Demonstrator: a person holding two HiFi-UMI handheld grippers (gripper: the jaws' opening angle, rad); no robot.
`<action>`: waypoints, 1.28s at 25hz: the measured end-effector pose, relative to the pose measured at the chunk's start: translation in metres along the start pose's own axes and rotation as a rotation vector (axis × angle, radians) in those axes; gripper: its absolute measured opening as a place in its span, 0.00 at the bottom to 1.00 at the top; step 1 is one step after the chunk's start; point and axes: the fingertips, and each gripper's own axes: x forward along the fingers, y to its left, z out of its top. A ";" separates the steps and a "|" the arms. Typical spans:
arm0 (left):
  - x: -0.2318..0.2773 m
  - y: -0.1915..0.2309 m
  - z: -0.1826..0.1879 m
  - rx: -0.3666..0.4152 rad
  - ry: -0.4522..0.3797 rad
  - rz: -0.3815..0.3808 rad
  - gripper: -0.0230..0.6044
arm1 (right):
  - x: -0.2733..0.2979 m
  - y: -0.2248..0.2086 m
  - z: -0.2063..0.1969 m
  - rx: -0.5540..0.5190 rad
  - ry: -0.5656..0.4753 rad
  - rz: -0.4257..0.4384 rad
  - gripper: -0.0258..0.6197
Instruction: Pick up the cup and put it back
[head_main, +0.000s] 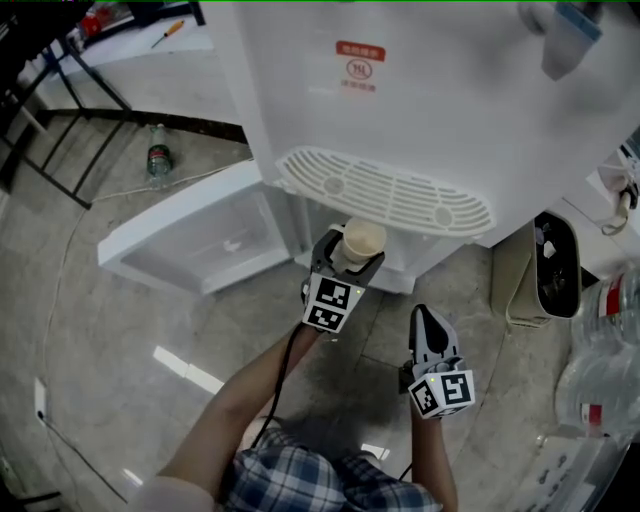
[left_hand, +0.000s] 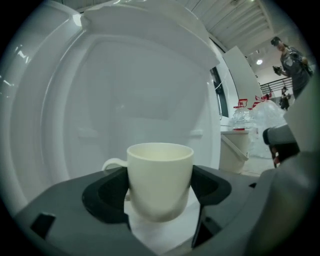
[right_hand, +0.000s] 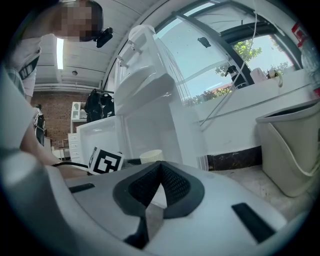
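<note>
A cream cup (left_hand: 160, 177) sits upright between the jaws of my left gripper (left_hand: 161, 192), which is shut on its sides; its handle points left. In the head view the cup (head_main: 362, 240) is held just below the white drip grille (head_main: 385, 195) of the water dispenser (head_main: 430, 90). My right gripper (head_main: 430, 335) hangs lower and to the right, shut with nothing between its pads (right_hand: 167, 185). In the right gripper view, the cup (right_hand: 151, 156) shows beyond the jaws, next to the left gripper's marker cube (right_hand: 105, 161).
The dispenser's lower cabinet door (head_main: 190, 240) stands open to the left. A beige bin (head_main: 545, 270) is at the right, with clear water bottles (head_main: 605, 340) beyond it. A green bottle (head_main: 158, 152) lies on the floor at the back left.
</note>
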 end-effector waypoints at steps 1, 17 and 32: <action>-0.007 -0.002 0.006 0.005 -0.010 -0.015 0.66 | 0.000 0.000 -0.001 0.001 0.001 -0.002 0.07; -0.145 -0.035 0.106 0.051 -0.073 -0.163 0.66 | 0.002 0.013 0.018 -0.023 -0.029 0.013 0.07; -0.134 -0.023 0.090 0.007 -0.088 -0.111 0.66 | 0.006 0.017 0.017 -0.028 -0.027 0.027 0.07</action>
